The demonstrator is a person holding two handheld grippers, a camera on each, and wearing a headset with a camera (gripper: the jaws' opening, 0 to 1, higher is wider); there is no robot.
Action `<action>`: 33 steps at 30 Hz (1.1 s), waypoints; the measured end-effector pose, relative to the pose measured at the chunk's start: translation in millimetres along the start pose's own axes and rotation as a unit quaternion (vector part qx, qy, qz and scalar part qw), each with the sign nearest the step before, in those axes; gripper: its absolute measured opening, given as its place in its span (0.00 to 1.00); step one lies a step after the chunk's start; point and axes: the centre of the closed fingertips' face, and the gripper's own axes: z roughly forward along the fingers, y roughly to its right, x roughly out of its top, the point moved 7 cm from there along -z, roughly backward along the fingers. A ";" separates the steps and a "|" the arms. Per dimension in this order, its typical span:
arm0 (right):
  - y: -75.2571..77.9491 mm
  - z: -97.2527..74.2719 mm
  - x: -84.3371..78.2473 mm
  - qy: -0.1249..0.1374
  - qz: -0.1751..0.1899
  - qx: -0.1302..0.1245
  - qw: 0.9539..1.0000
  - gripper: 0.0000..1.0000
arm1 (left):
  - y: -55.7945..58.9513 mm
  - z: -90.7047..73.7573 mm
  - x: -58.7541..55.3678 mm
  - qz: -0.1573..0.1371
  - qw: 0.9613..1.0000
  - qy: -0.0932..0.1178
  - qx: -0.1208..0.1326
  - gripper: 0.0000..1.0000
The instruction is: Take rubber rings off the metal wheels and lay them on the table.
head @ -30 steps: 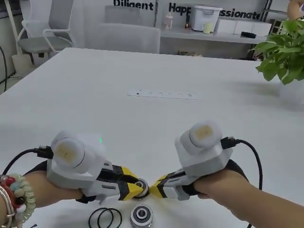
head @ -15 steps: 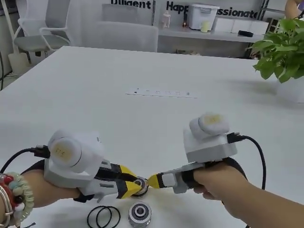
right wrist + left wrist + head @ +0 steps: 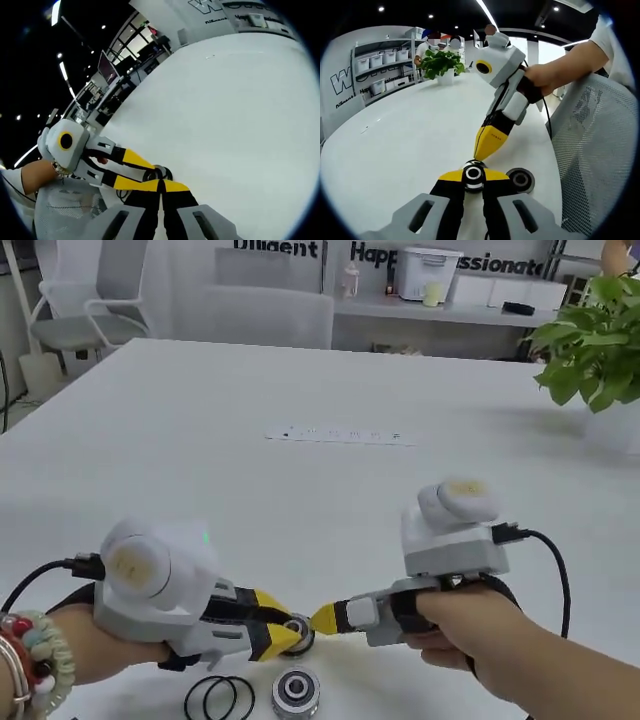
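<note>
While two rings and one seemingly stripped wheel lie at the head view's bottom, the left gripper clamps a second wheel, probably unfinished. Left gripper view, lower centre: same grip. Right gripper view: the right gripper has its jaws closed against it; ring-hold unclear.

Left tongs clamp a wheel beside right tongs.

— Where can we pass?
— Ahead, the surface lies bare as far as the white strip, wide on both sides.
— What blocks us?
— A loose wheel and two rings nearest us; a plant far right.
</note>
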 end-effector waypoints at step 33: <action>-7.9 0.2 -0.2 -0.010 -0.037 -0.002 0.999 0.00 | 1.5 2.2 0.3 0.000 1.000 0.004 -0.001 0.09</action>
